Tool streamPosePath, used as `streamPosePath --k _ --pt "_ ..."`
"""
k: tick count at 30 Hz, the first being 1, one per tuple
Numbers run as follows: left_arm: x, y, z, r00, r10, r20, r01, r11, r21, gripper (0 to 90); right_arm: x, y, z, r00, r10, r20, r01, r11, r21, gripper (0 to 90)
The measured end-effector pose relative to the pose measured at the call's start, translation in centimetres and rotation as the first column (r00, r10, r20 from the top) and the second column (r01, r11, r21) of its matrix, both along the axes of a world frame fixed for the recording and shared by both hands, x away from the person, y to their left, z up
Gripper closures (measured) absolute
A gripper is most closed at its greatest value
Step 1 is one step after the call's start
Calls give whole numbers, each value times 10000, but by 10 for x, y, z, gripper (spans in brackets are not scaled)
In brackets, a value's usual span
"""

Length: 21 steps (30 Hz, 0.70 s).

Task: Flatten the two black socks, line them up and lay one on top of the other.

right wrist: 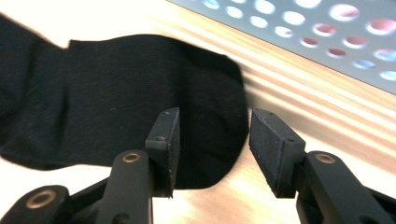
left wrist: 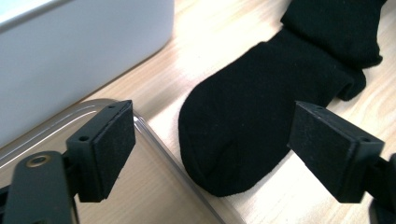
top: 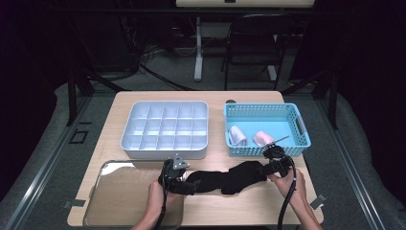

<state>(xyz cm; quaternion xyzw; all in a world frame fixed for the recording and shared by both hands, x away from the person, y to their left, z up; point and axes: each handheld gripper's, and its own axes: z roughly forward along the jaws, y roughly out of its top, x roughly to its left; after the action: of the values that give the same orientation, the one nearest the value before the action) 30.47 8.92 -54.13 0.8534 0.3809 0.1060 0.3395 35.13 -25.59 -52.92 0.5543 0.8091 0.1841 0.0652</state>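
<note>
A pair of black socks [top: 230, 178] lies stretched out flat on the wooden table near its front edge. My left gripper [top: 184, 184] is at the socks' left end. In the left gripper view its jaws [left wrist: 224, 154] stand wide open, with the rounded toe of a black sock [left wrist: 261, 112] on the table between and beyond them, untouched. My right gripper [top: 270, 165] is at the socks' right end. In the right gripper view it [right wrist: 212, 149] is open, its pads apart over the edge of the black sock [right wrist: 107, 93] and pressing on nothing.
A white compartment box [top: 165, 149] stands behind the socks at the centre. A blue perforated basket [top: 265, 149] at the right holds a white rolled sock [top: 237, 135] and a pink one [top: 262, 139]. A shiny flat tray [top: 119, 191] lies front left, under my left hand.
</note>
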Motion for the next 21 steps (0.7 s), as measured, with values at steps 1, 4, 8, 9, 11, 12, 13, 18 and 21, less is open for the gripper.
streamPosePath --k 1,4,8,9,11,12,13,18,21 --pt "1 0 -1 9999 -92 -65 92 9999 57 141 0 0 -1 9999 -109 36 109 9999 25 537" --pt "1 -1 -2 9997 -170 -179 172 9998 91 137 4 -5 -4 9996 -164 -245 165 9998 64 565" --pt "1 -1 -3 9993 -244 -278 243 9997 -61 123 8 -7 -13 9975 -116 -690 123 9999 90 660" --pt "1 -1 -3 9992 -262 -289 261 9996 -61 120 8 -8 -13 9971 -113 -746 130 9997 222 707" --pt "1 -1 -4 9989 -320 -352 318 9995 -62 114 9 -7 -12 9971 -66 -754 86 9996 265 777" --pt "1 -2 -5 9989 -326 -344 326 9995 1 108 8 -6 -11 9972 -53 -744 74 9996 278 815" --pt "1 -2 -5 9987 -342 -378 343 9994 10 103 8 -6 -11 9972 -27 -751 47 9996 268 831" --pt "0 -5 -6 9978 -532 -406 536 9985 84 94 6 -7 -6 9974 -57 -713 77 9996 280 846" --pt "0 -6 -7 9978 -552 -369 556 9984 83 94 3 -8 0 9983 -26 -574 49 9992 396 842"
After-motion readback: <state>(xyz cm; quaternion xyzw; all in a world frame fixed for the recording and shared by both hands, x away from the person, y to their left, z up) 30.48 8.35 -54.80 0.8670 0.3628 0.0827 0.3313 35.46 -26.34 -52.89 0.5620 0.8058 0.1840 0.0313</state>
